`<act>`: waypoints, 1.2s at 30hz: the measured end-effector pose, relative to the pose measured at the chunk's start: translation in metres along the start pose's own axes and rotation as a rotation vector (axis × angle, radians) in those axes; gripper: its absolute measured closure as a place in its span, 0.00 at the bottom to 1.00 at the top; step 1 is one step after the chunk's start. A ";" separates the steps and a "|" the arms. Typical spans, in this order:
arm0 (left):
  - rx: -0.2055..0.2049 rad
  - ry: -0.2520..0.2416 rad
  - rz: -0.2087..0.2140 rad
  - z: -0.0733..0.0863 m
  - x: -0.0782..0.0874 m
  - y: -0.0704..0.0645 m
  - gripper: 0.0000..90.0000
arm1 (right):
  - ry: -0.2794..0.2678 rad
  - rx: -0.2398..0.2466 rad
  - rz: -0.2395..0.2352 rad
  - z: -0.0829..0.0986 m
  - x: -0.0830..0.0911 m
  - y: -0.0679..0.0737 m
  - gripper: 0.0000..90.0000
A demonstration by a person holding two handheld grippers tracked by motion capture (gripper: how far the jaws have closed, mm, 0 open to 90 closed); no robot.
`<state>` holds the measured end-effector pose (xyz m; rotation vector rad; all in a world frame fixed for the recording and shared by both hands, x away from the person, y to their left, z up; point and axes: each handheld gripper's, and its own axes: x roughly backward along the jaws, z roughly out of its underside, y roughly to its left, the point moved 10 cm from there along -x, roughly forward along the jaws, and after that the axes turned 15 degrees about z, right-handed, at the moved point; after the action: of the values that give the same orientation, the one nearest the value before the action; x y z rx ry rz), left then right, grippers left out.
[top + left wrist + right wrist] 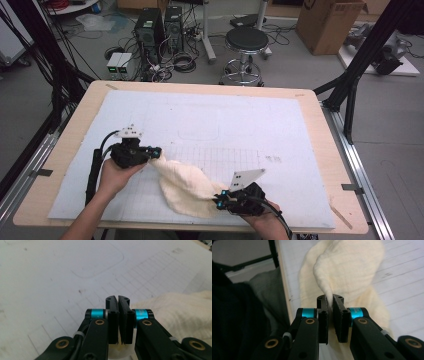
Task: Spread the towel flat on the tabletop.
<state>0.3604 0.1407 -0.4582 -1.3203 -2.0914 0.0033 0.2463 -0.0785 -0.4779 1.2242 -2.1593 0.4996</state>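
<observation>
A cream cloth [185,185] lies bunched on the white mat, stretched between both grippers. My left gripper [156,152] holds its far left corner. In the left gripper view the jaws [117,300] are pressed together, with the cloth [180,312] spreading to the right and a bit of cream showing under them. At the near table edge my right gripper [220,196] grips the cloth's near right end. The right gripper view has the jaws [330,300] shut on a pinched fold of the cloth [347,267], which rises in a peak above them.
A white mat [200,115] with a faint grid covers the wooden table [320,150]. Black frame legs [350,95] stand at both sides. Beyond the table are a stool [246,42], computer towers [150,30] and a cardboard box [327,22].
</observation>
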 end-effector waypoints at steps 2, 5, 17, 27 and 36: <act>0.002 -0.009 -0.003 0.008 0.001 -0.001 0.96 | 0.000 0.005 -0.031 -0.002 -0.002 0.006 0.81; -0.013 0.001 -0.016 0.017 0.003 -0.001 0.96 | -0.040 0.003 -0.051 -0.016 0.004 0.009 0.73; -0.022 -0.029 -0.042 0.030 0.015 0.002 0.96 | -0.094 -0.057 0.010 -0.062 -0.010 -0.036 0.69; -0.017 -0.077 -0.053 0.029 0.021 0.006 0.96 | 0.056 -0.116 -0.138 -0.048 -0.072 -0.039 0.88; 0.028 -0.161 -0.024 0.018 0.016 0.005 0.96 | -0.018 -0.122 -0.012 -0.055 -0.042 -0.061 0.97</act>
<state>0.3502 0.1623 -0.4653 -1.3165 -2.2332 0.1322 0.3331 -0.0506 -0.4631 1.1781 -2.1623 0.3475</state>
